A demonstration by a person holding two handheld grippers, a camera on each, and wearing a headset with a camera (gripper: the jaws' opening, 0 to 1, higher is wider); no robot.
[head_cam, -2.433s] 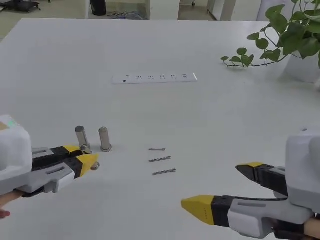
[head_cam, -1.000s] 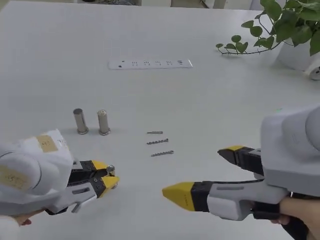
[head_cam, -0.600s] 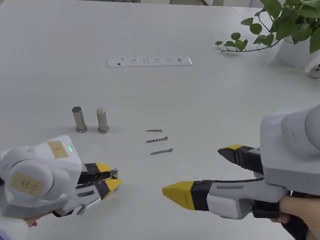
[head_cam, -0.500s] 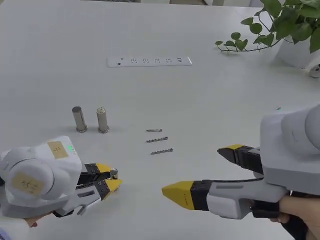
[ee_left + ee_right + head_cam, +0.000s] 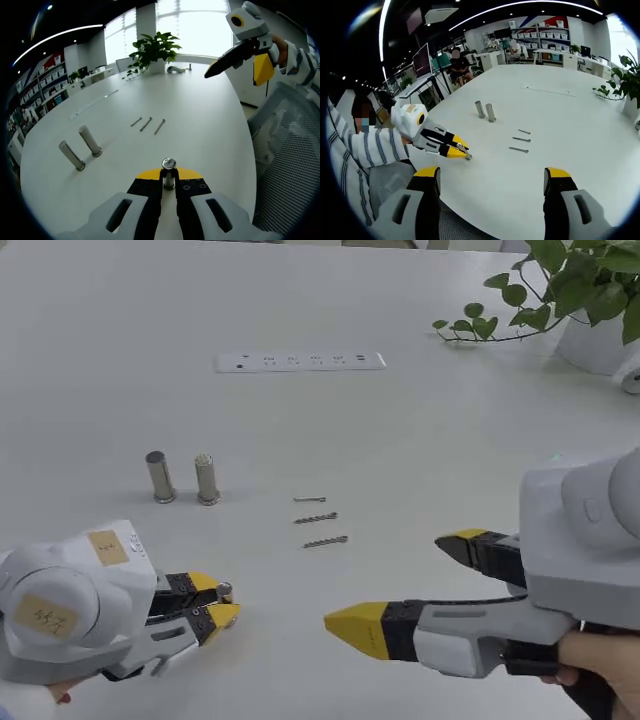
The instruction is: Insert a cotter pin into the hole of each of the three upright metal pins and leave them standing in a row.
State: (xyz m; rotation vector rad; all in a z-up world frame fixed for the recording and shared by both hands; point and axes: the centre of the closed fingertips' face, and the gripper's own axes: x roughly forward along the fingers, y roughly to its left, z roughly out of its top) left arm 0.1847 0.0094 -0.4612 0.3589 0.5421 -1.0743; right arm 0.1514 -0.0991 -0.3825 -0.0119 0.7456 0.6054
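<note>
Short silver metal pin (image 5: 168, 165) with a rounded cap sits clenched by its shank in my left gripper (image 5: 222, 598), low over the near left of the white table (image 5: 430, 440). I judge it stiff, smooth and dense, apt to slip or topple, so a grip low on the shank suits. Two matching upright pins (image 5: 157, 477) (image 5: 206, 479) stand farther back. Three thin cotter pins (image 5: 316, 518) lie mid-table, light and springy; I'd pinch them by the head. My right gripper (image 5: 384, 581) hangs wide open, near right, jaws pointing left.
</note>
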